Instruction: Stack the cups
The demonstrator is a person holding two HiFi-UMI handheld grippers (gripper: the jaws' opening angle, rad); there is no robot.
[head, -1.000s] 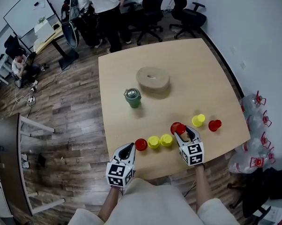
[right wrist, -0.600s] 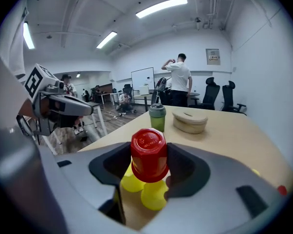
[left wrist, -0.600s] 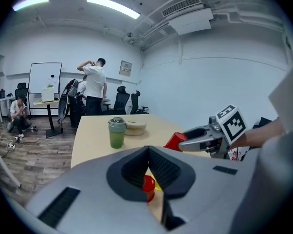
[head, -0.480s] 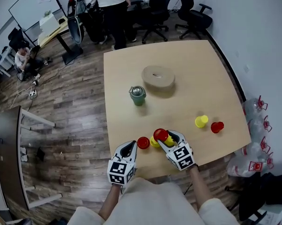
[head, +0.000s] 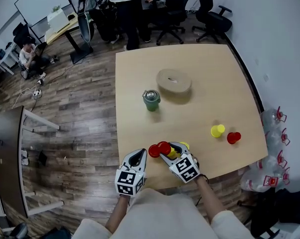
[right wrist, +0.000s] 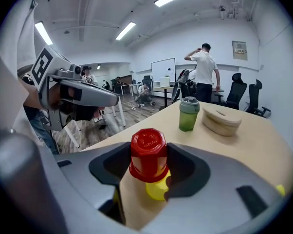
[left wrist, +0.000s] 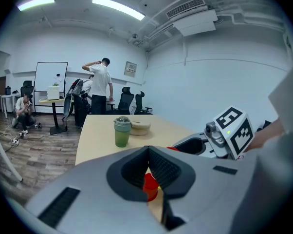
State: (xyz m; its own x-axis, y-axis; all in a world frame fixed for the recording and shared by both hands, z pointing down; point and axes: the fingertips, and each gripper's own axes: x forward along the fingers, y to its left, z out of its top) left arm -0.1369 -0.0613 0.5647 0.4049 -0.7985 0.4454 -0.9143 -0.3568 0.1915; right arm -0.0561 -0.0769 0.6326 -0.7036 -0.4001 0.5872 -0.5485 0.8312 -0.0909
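One red cup [right wrist: 148, 152] hovering over a yellow cup [right wrist: 157, 188]

Right claw [right wrist: 149, 167] is clamped on it upside down, with the yellow cup right below the jaws, so next up is a straight drop and let go. A second ago this claw held it well off to the right. Left claw [left wrist: 148, 172] is shut and empty.

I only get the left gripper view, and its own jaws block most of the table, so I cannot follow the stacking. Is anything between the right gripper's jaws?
Observer: Yes. The right gripper is shut on an upside-down red cup.
Operator: Is there anything underneath that cup?
Observer: A yellow cup shows just below its rim. I cannot tell whether the two touch.
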